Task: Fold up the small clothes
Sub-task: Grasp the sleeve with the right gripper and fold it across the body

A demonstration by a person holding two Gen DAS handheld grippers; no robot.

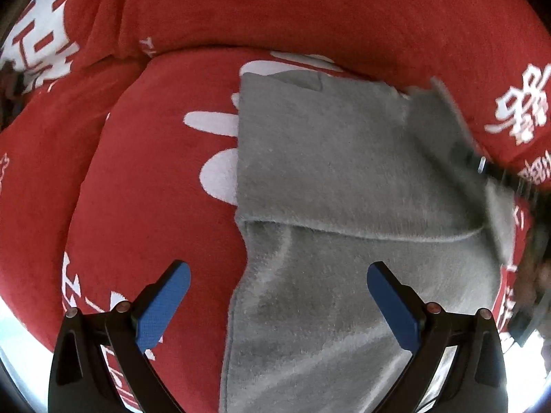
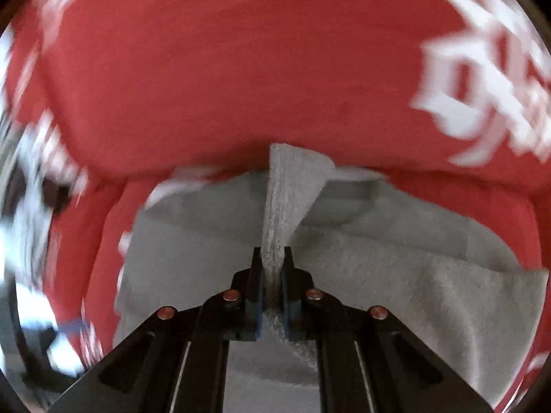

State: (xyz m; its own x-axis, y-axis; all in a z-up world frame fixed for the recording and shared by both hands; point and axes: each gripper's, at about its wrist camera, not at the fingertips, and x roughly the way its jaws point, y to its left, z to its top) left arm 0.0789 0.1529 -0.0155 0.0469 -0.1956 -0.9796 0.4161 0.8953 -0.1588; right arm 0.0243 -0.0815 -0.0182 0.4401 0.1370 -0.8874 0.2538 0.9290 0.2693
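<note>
Grey garment (image 1: 327, 172): lies on the red blanket (image 1: 155, 189), one fold already laid across it, upper layer over lower.
Right gripper (image 2: 272, 258): jaws pinched on a raised flap of the garment.
Left gripper (image 1: 278, 282): jaws wide, empty, above the near edge.
Remaining, by my reckoning: lay the flap down, fold further.

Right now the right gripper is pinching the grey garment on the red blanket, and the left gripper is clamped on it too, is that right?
Not quite. The left gripper is open, holding nothing, as the left wrist view shows. The right gripper does pinch the grey garment on the red blanket.
</note>
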